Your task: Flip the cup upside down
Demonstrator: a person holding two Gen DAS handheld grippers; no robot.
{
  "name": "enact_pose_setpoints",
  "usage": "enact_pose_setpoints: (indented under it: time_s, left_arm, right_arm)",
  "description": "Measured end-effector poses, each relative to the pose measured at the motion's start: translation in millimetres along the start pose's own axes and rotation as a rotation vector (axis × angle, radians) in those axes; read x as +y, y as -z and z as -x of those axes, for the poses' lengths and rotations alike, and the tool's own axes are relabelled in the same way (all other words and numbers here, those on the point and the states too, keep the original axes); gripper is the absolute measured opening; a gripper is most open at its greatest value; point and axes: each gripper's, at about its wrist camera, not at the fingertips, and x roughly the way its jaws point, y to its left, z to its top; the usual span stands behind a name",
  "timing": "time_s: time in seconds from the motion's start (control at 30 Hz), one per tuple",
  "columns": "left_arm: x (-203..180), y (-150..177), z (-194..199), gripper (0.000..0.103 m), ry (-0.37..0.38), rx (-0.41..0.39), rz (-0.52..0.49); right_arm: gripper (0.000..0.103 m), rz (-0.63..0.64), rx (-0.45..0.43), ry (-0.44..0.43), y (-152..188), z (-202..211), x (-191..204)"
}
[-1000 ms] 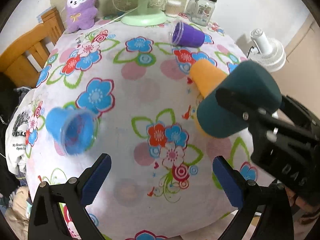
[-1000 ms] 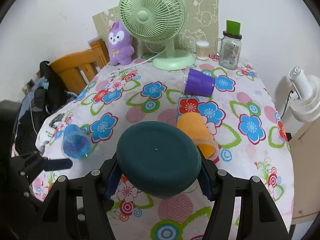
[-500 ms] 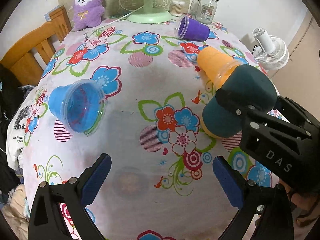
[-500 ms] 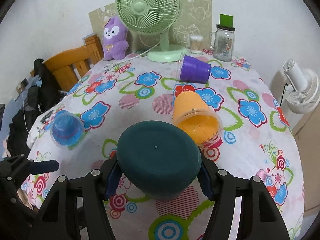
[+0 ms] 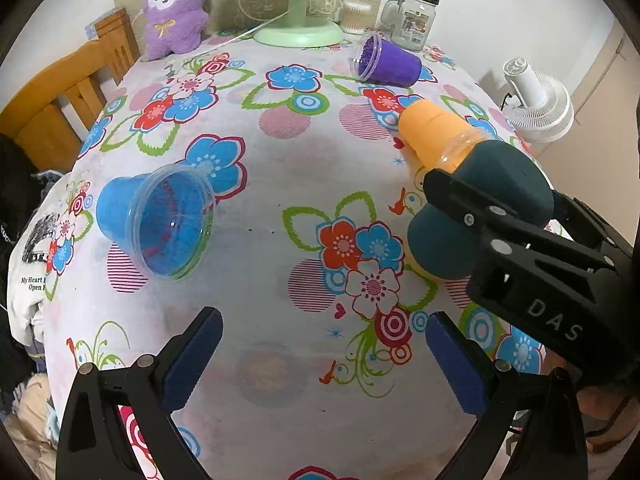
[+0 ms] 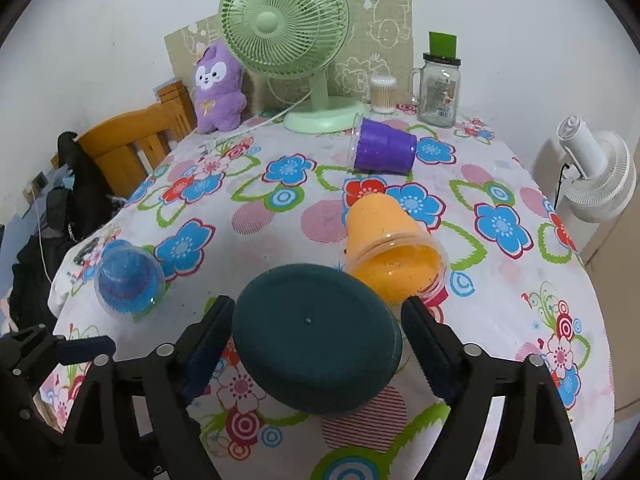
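My right gripper (image 6: 316, 340) is shut on a dark teal cup (image 6: 312, 340), bottom facing the camera, held low over the flowered tablecloth (image 6: 256, 216). In the left wrist view the teal cup (image 5: 480, 208) sits at the right between the right gripper's fingers. My left gripper (image 5: 320, 352) is open and empty above the cloth. A blue cup (image 5: 160, 220) lies on its side to the left, also seen in the right wrist view (image 6: 128, 280). An orange cup (image 6: 392, 248) lies on its side just behind the teal cup. A purple cup (image 6: 384, 148) lies on its side farther back.
A green desk fan (image 6: 288, 40), a purple plush toy (image 6: 218, 88), a glass jar with a green lid (image 6: 438, 88) and a cotton-swab tub (image 6: 382, 94) stand at the back. A wooden chair (image 6: 132, 140) is at the left, a white fan (image 6: 596, 172) off the right edge.
My right gripper has lowered the teal cup toward the cloth and tilted it. The left gripper has drawn nearer the table; the blue cup now looks closer.
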Motion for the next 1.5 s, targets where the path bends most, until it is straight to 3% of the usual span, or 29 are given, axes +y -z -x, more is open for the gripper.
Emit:
enact_pose_setpoints:
  time_s: [0.3,0.5,0.87,1.0,1.5]
  left_arm:
    - [3,-8,14,0.102,0.019,0.031,-0.006]
    - [0,-24,51,0.102,0.036,0.022,-0.010]
    - [16,-58,117,0.102,-0.025,-0.064,0.097]
    - [18,-63,140,0.103,-0.038,-0.101,0.116]
    - [-7,-52,203,0.103,-0.032,-0.237,0.066]
  right_arm:
    - [0.093,-0.021,0.038,0.008,-16,17,6]
    - [0.093,-0.051,0.049,0.020,-40,61,6]
    - [0.093,-0.078,0.028,0.086,-79,130,-1]
    - [0.101,-0.060,0.000,0.127,-87,152,1]
    - [0.103,-0.053,-0.067,0.179,-88,202,9]
